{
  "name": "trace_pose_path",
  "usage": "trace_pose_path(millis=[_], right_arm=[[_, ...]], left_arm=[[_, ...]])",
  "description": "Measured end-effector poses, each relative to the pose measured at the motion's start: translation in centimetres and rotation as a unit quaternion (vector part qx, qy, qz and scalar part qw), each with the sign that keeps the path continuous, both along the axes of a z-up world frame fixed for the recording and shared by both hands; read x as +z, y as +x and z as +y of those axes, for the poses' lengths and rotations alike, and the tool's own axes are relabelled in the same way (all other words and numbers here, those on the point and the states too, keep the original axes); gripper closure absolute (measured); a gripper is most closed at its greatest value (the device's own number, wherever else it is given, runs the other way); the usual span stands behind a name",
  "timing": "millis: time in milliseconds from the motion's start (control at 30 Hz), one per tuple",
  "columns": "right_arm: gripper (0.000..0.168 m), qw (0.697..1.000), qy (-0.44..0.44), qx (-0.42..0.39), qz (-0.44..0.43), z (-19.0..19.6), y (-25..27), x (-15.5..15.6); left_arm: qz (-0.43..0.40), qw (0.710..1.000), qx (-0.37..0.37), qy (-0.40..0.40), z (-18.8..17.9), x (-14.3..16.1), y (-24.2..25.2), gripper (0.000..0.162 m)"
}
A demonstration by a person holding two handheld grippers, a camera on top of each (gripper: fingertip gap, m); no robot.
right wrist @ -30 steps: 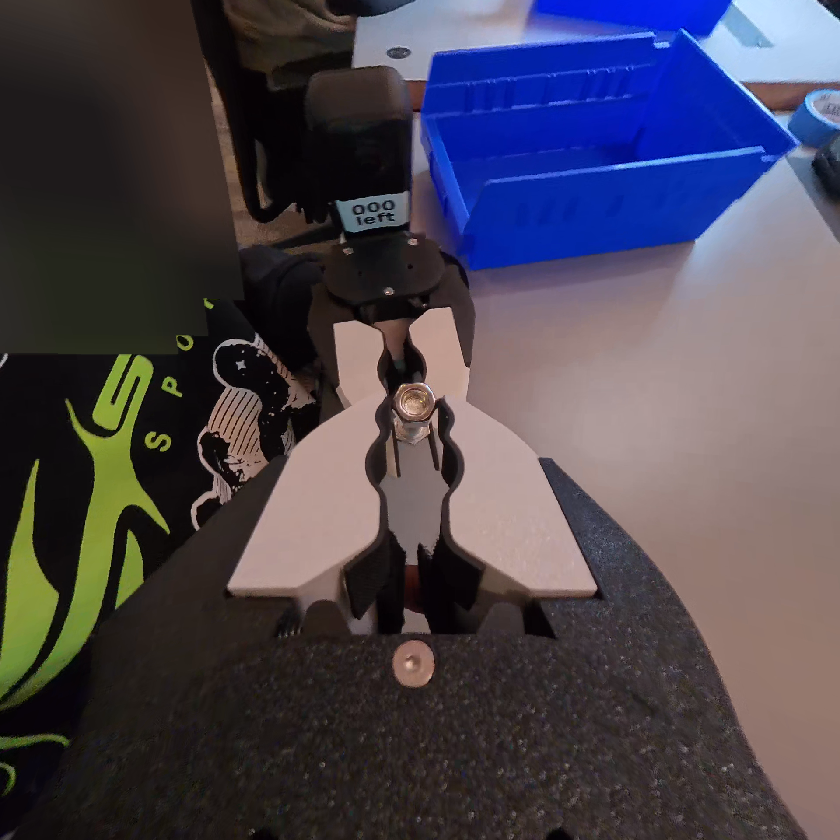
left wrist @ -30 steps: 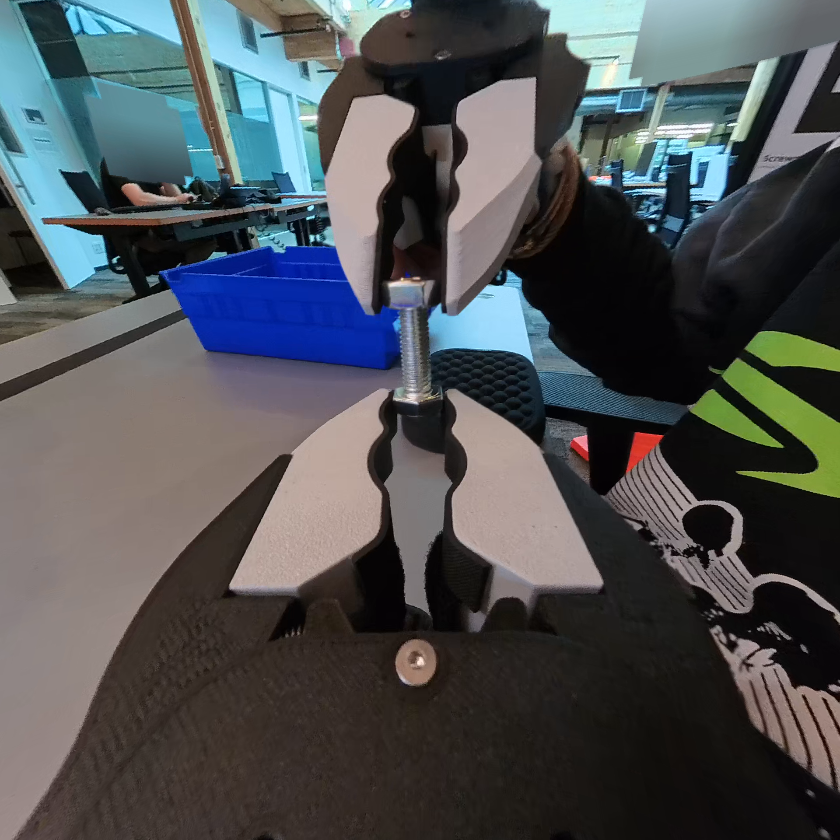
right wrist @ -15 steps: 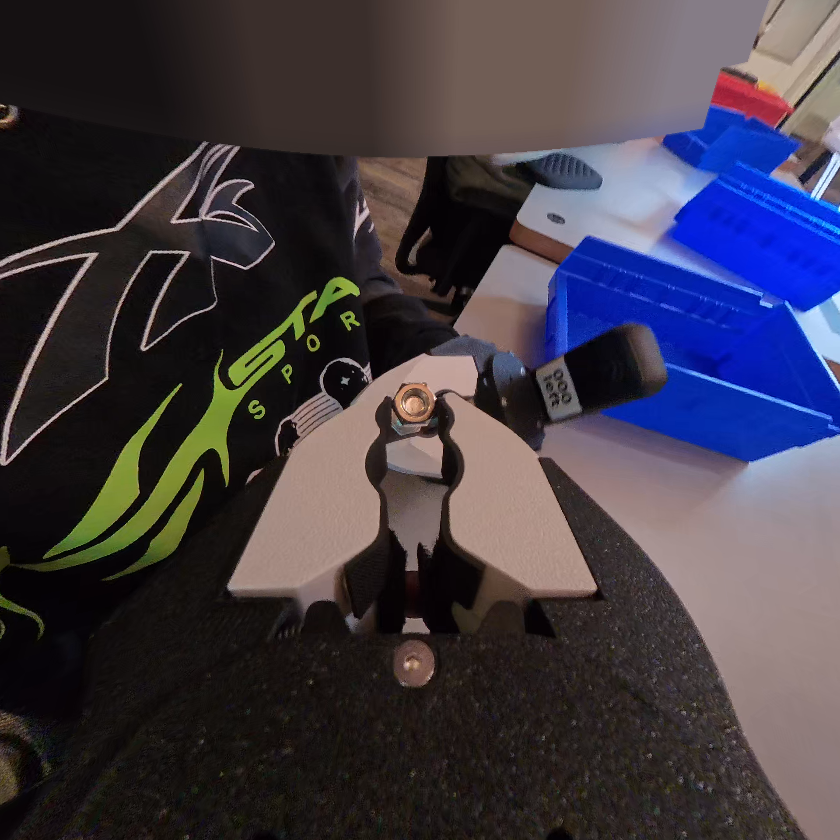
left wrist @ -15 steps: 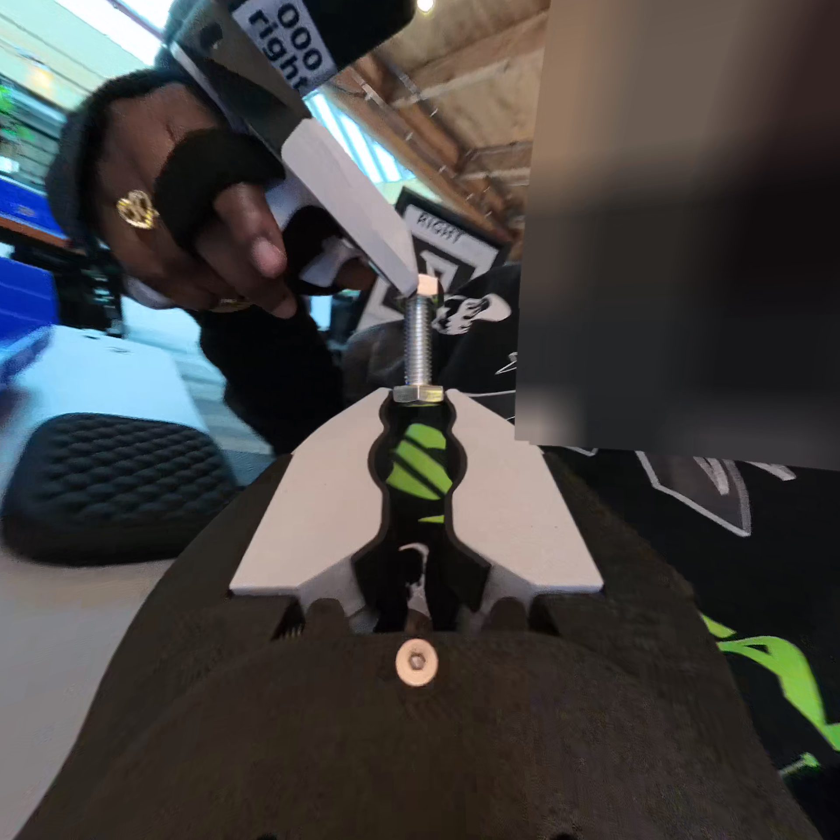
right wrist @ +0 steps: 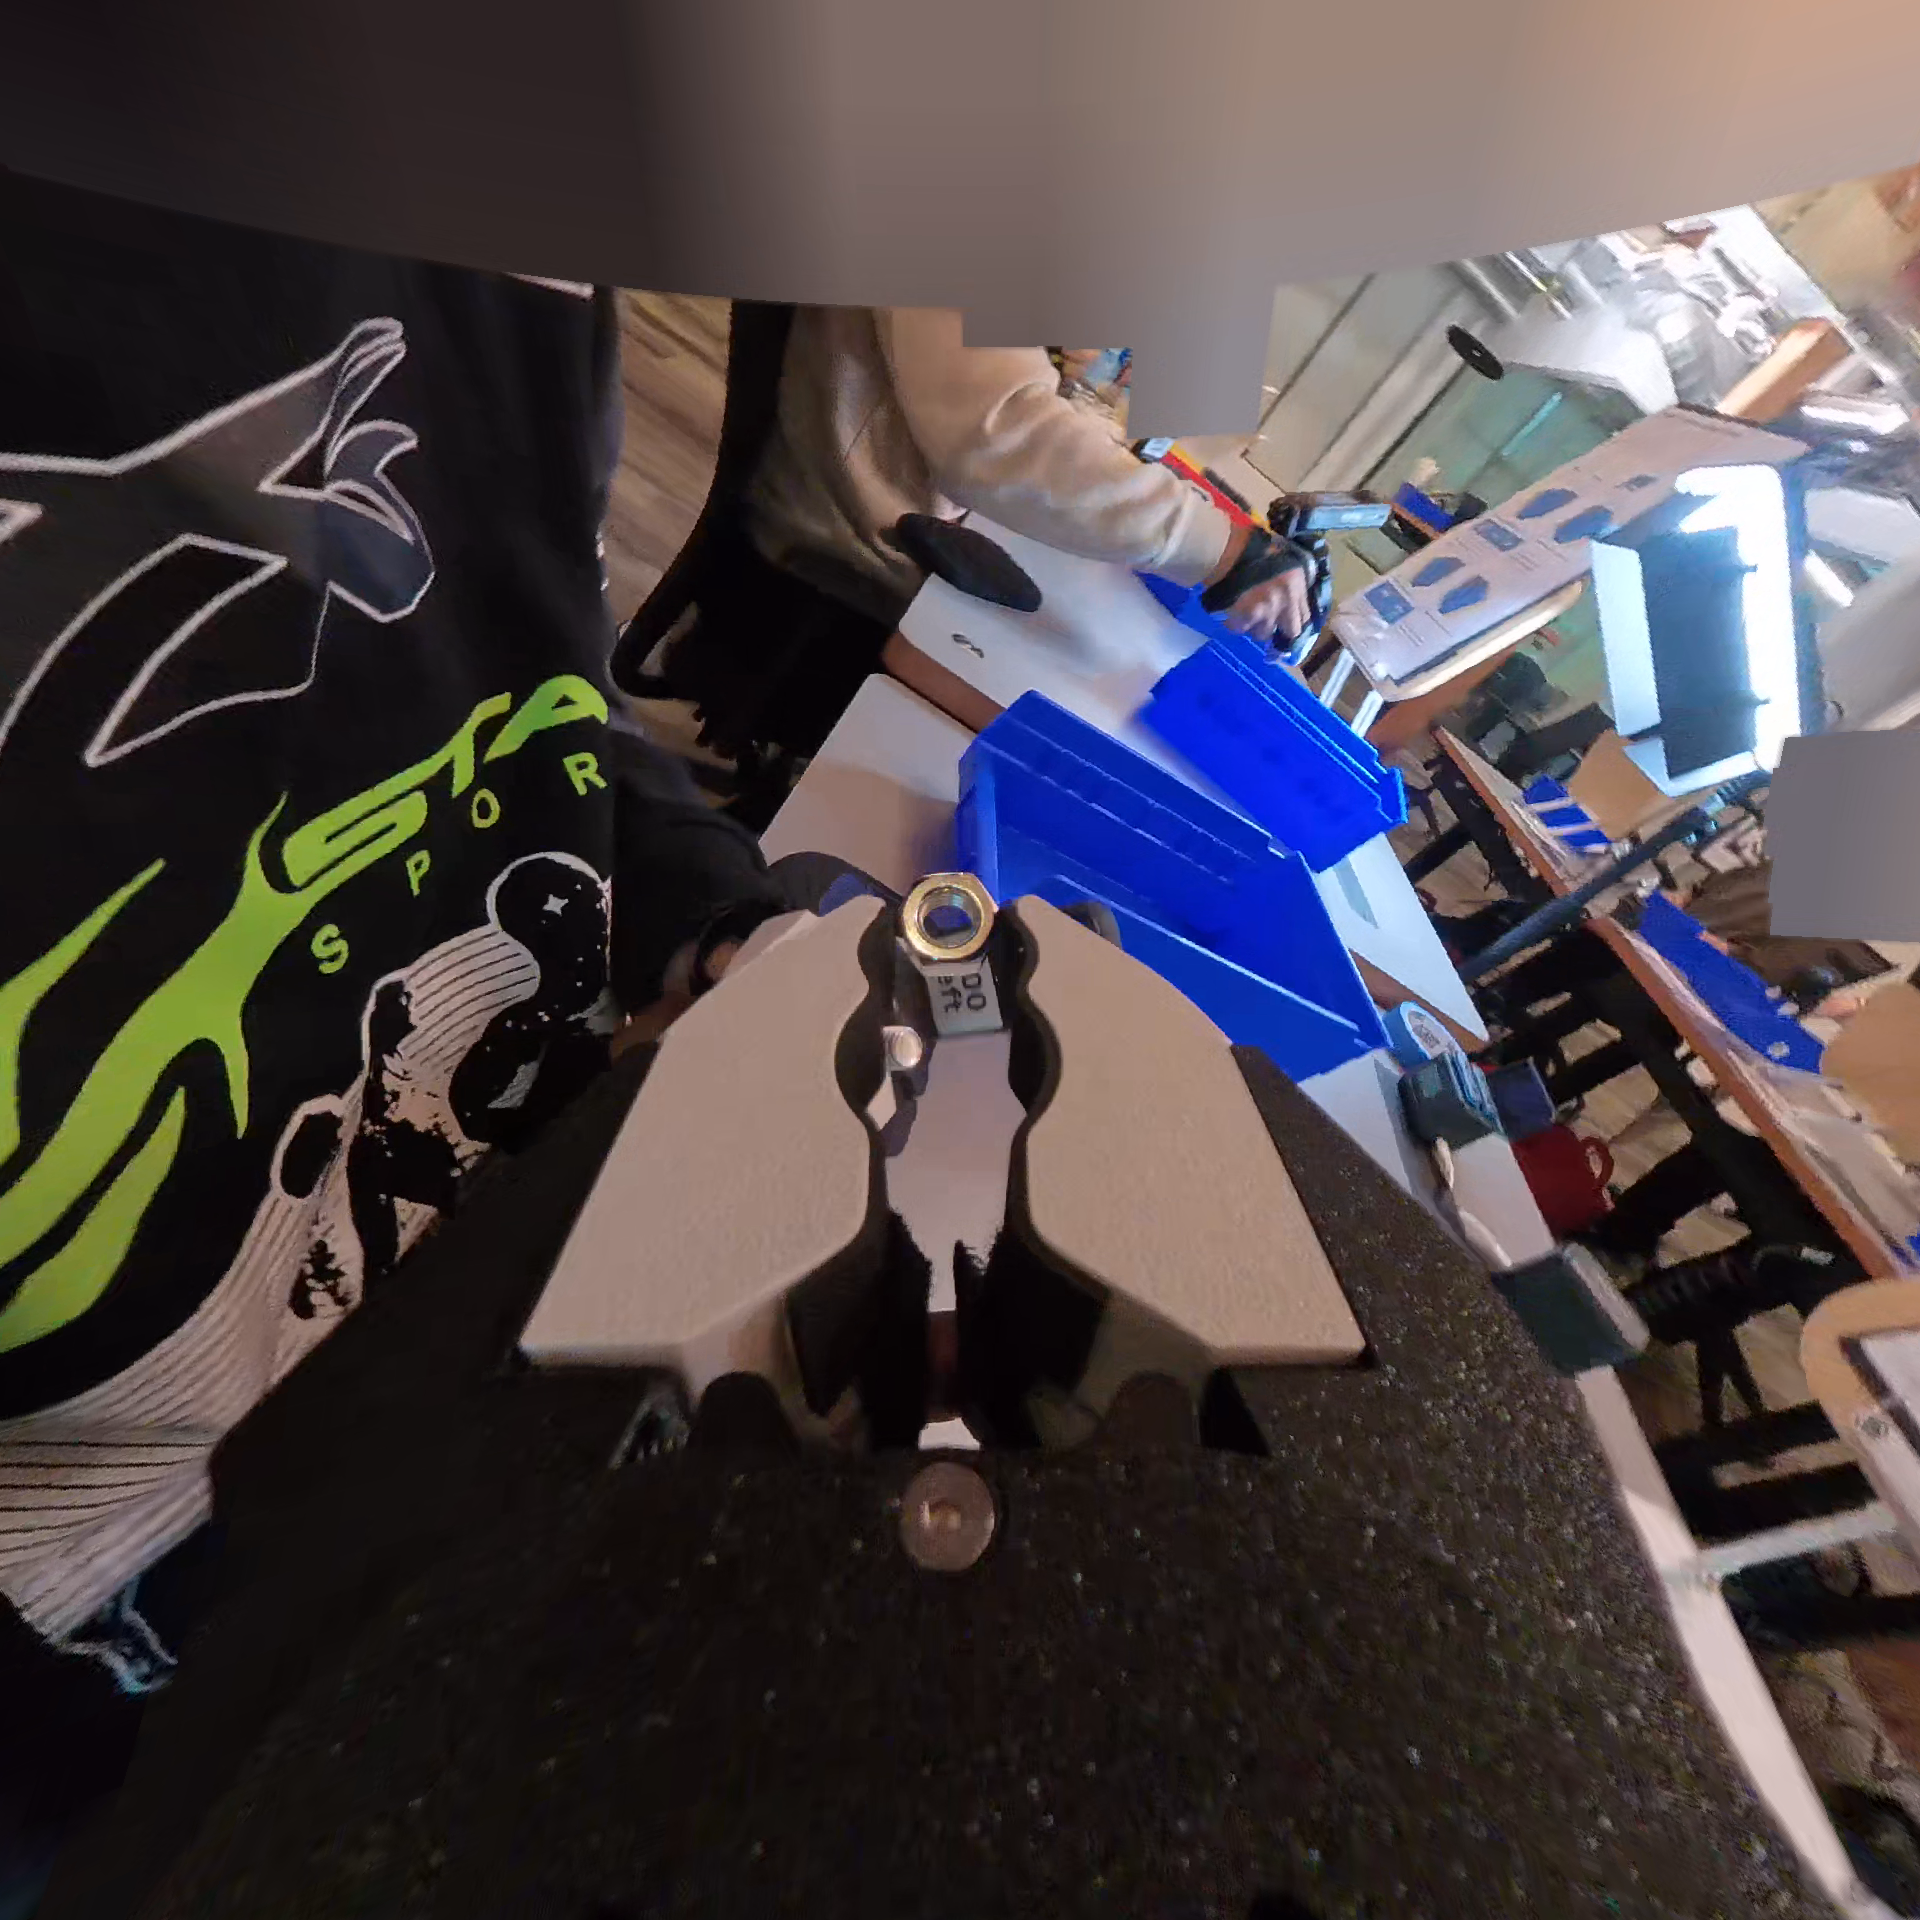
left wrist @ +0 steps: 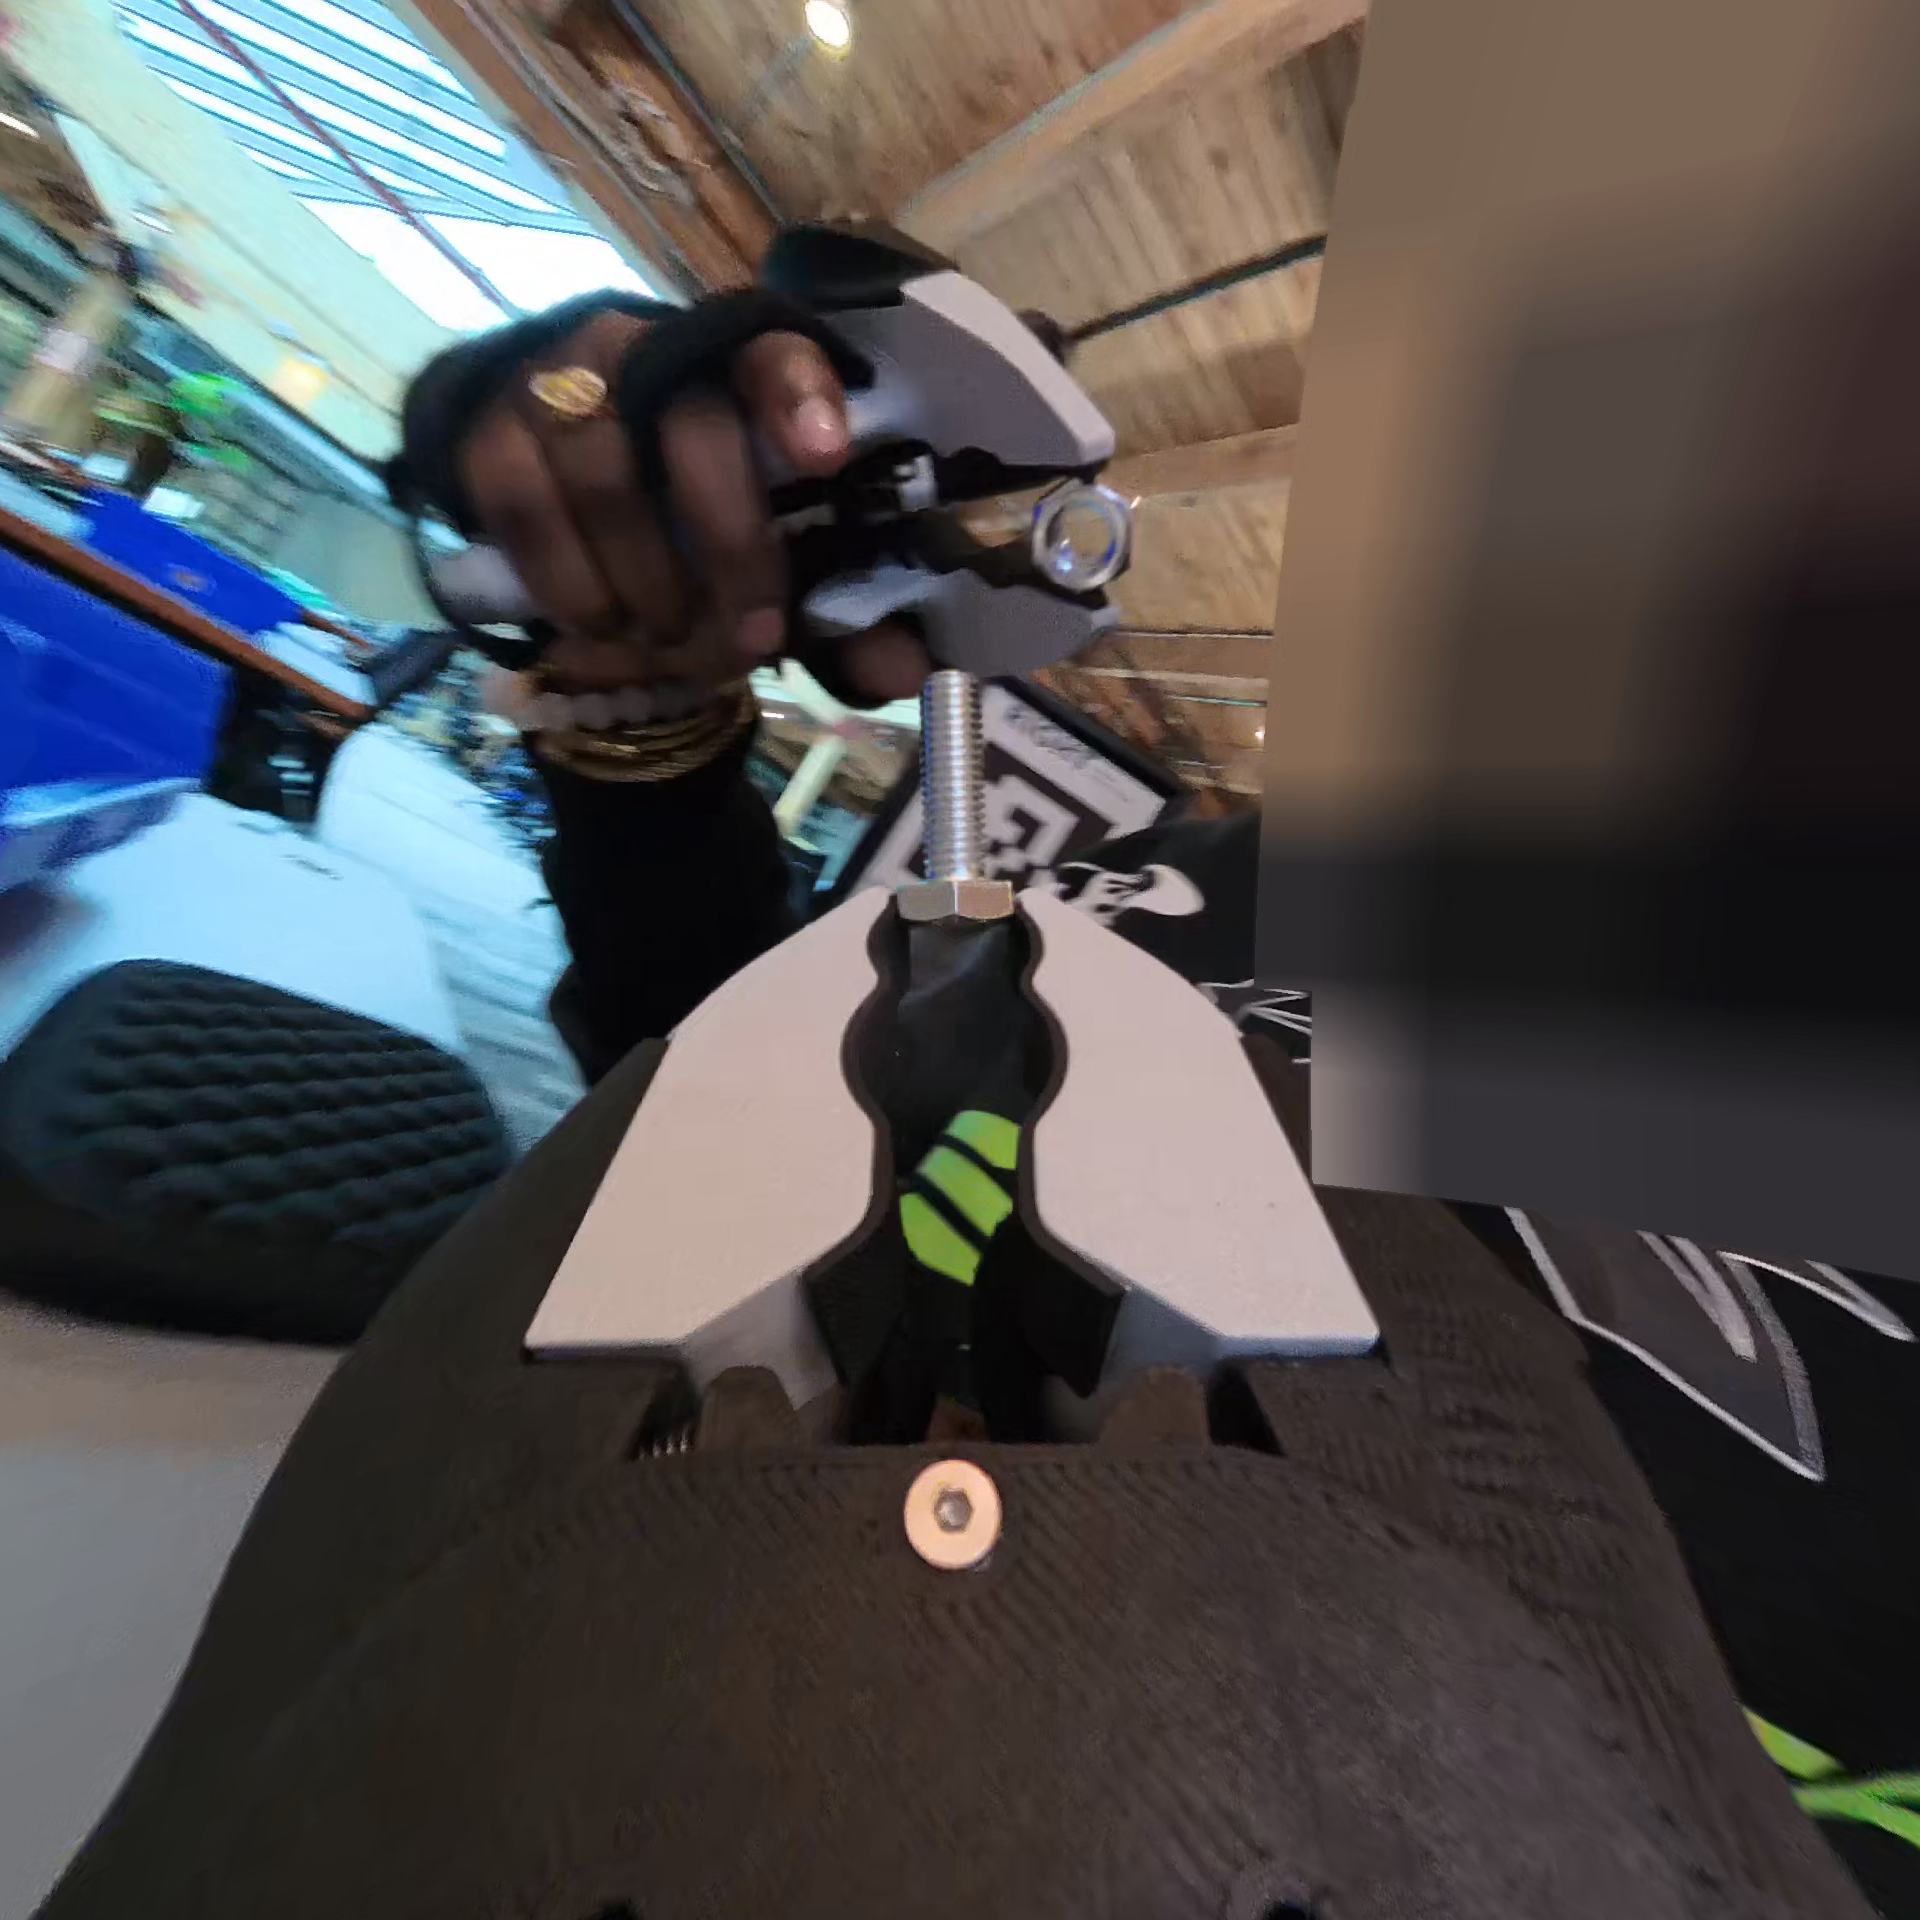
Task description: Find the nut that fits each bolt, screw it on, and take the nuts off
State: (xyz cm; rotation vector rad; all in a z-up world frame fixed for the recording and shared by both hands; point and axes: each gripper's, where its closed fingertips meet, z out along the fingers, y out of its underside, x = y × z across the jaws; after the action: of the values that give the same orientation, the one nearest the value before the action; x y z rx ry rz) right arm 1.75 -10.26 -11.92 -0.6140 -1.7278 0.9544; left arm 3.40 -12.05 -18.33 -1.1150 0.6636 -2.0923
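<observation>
My left gripper pinches the bolt by its hex head, shank pointing to 12 o'clock. My right gripper is clamped on the nut, free of the thread at about 1 o'clock from the shank tip. Risk: the nut is gripped only at the fingertips, so any tilt or slackened squeeze during transfer could drop it.

Black-and-white coded sign with a line of lettering: beyond the left gripper, behind the bolt. Small white label, black characters, on the left gripper's handle: just past the nut in the right gripper. Green and white lettering on the black shirt: left of the right gripper. Wording not transcribed.
</observation>
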Motion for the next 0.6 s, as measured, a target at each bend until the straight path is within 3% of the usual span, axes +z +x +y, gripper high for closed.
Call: trace_pose_path(millis=[33,167,267,400,600], right_arm=[[0.148,1.000,-0.018,-0.013,0.002,0.5,0.4,0.2],[0.148,0.985,-0.086,-0.148,-0.023,6.0,3.1,-0.1],[0.148,0.944,-0.134,-0.293,-0.069,11.9,6.9,-1.5],[0.148,0.858,-0.187,-0.461,-0.125,19.1,13.8,-4.7],[0.148,0.684,-0.284,-0.617,-0.268,25.0,23.4,-13.5]], left_arm=[[0.018,0.999,0.031,0.009,0.5,-0.4,-0.1,0.144],[0.088,0.981,0.151,0.082,2.3,-0.6,-1.6,0.144],[0.176,0.935,0.267,0.153,4.4,-1.6,-3.6,0.144],[0.264,0.867,0.366,0.210,6.6,-3.5,-5.9,0.144],[0.247,0.864,0.381,0.217,6.6,-3.4,-6.3,0.143]])
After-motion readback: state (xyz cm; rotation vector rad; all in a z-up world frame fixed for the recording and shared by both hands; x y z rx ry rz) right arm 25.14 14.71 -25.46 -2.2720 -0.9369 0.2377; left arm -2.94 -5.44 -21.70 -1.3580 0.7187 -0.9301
